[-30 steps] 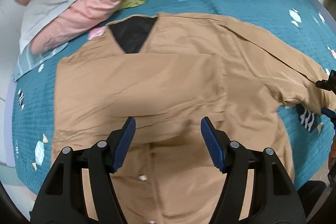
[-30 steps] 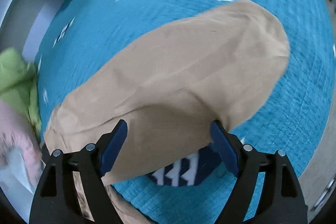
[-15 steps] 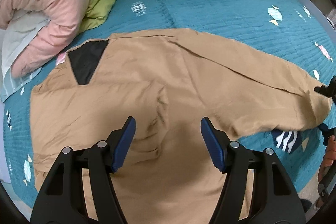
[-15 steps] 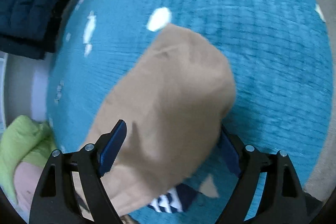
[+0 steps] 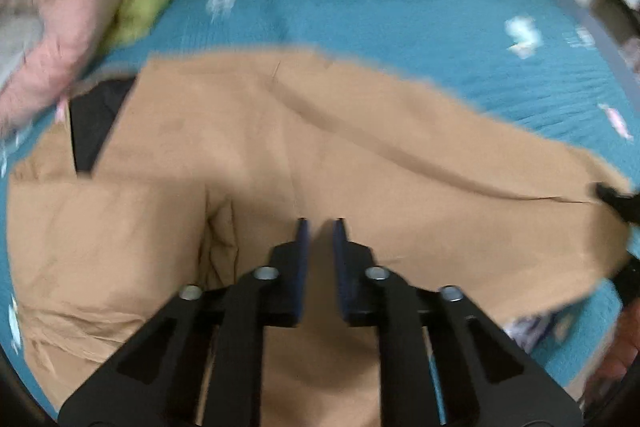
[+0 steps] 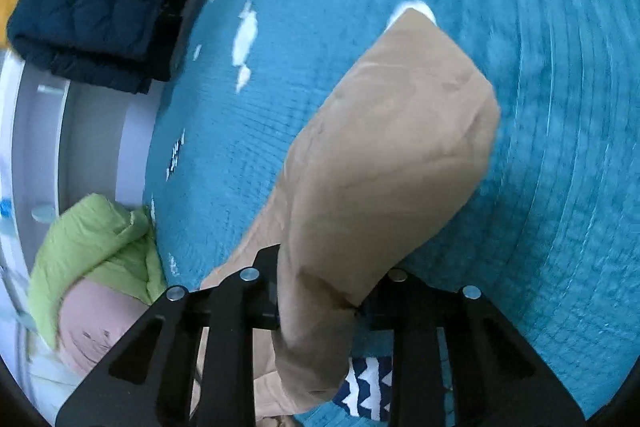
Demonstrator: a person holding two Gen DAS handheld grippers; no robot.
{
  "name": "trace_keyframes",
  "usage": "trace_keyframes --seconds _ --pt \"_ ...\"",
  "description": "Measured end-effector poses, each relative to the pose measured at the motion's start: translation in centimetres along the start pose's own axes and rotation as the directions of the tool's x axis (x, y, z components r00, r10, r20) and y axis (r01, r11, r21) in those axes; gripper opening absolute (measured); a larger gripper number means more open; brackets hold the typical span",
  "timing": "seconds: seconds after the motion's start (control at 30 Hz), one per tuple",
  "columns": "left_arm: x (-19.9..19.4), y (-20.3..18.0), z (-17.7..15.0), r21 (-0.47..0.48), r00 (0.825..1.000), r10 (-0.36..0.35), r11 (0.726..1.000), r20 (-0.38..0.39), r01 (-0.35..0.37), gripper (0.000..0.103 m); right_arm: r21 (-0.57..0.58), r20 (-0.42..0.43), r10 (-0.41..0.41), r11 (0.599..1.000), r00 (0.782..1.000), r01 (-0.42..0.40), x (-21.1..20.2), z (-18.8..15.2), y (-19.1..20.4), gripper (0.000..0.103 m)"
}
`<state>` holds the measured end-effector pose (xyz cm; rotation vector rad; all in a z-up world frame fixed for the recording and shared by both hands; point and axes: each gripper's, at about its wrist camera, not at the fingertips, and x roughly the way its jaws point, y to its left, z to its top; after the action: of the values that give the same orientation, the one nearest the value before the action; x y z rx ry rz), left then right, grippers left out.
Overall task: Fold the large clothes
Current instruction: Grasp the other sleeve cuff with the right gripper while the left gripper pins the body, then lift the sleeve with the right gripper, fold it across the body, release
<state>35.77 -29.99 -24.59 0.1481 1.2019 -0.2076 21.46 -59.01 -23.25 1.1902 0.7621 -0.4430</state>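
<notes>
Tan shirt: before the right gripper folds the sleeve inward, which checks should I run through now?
1. Sleeve held by the right gripper: ok, cloth is bunched between its fingers.
2. Left gripper free of cloth: ok, its fingers stand nearly closed above the tan shirt, nothing between them.
3. Shirt body lying flat: not ok, a crease bunches left of the left gripper.
4. Landing area on the shirt free: ok, only the left gripper hovers there.
5. Pink garment off the shirt: cannot tell, it lies near the collar and the picture is blurred.
</notes>
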Motion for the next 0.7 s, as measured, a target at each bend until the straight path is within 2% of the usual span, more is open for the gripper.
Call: trace_keyframes --seconds 0.03,0.13,0.23,0.4,0.63,0.7 --pt "1.2 0.6 -0.1 -0.032 1.000 -0.019 0.999 -0.024 0.018 0.007 -0.007 0.003 -0.003 1.000 1.000 0.004 -0.1 0.0 0.1 0.025" --pt "1.7 0.9 -0.3 -0.034 1.000 -0.017 0.999 0.010 0.017 0.006 -0.007 0.009 -0.012 1.000 1.000 0.012 0.2 -0.4 0.2 0.025" --pt "1.8 0.0 -0.3 0.024 0.999 0.030 0.999 0.014 -0.031 0.006 -0.069 0.083 -0.108 0.991 0.991 0.114 0.0 -1.0 1.9 0.025" --pt "2.3 0.1 0.0 0.032 0.999 0.045 0.998 0.021 -0.046 0.006 -0.192 0.201 -0.124 0.968 0.972 0.163 -1.3 -3.1 5.0 0.025" --pt "2.7 0.7 -0.3 0.040 0.998 0.035 0.998 0.050 -0.037 0.005 -0.388 0.251 -0.031 0.912 0.968 0.129 -4.1 -6.6 9.5 0.024" --pt "2.7 0.9 -0.4 0.032 0.998 0.019 0.999 0.065 -0.021 0.005 -0.416 0.230 0.025 0.906 0.973 0.075 -5.7 -7.9 10.2 0.024"
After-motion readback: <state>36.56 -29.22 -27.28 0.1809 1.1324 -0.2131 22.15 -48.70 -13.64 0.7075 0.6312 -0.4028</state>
